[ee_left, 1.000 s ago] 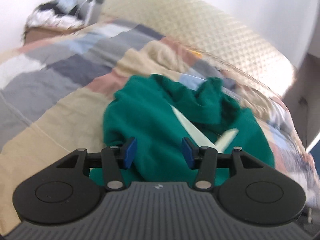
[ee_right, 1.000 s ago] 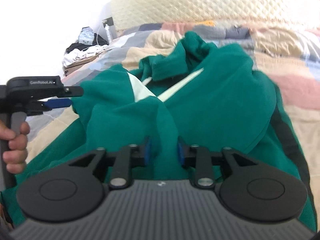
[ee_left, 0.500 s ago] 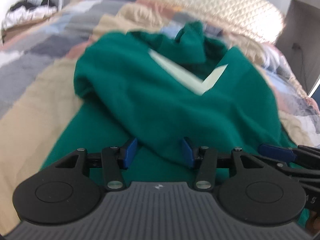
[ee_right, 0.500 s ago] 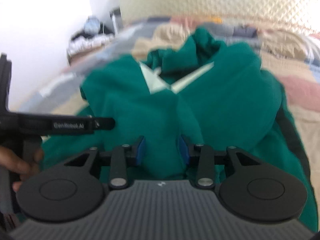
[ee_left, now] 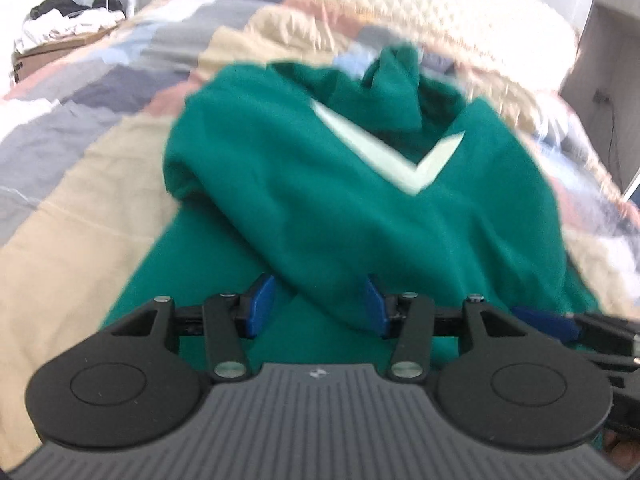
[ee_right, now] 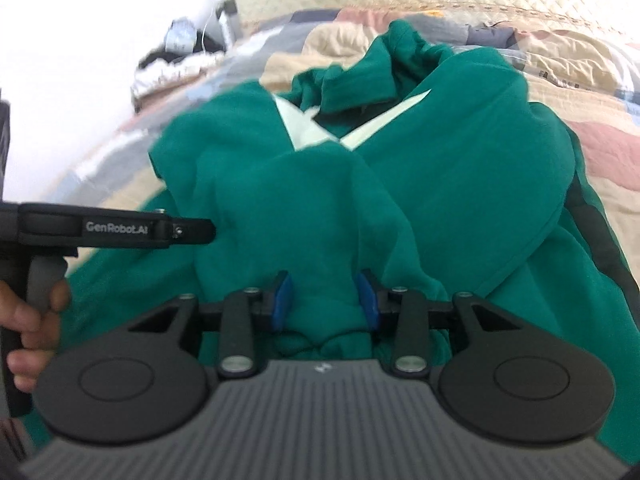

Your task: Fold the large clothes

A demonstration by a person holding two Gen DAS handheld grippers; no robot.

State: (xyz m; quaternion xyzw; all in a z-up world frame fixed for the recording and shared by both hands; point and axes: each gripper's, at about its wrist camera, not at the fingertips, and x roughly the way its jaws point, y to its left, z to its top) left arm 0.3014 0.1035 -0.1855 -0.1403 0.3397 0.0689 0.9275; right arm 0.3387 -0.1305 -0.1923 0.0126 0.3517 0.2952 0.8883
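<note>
A green garment (ee_left: 320,200) with a white V stripe is seen bunched at the centre of both frames, lying on a patchwork quilt (ee_left: 80,120). A bundled fold is gripped by the right gripper (ee_right: 323,300), its jaws partly closed on it. A fold lies between the half-open jaws of the left gripper (ee_left: 316,308); contact cannot be told.

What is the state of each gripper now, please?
Left gripper: open, over the green garment, gripping nothing.
Right gripper: shut on a bunched fold of the green garment.
</note>
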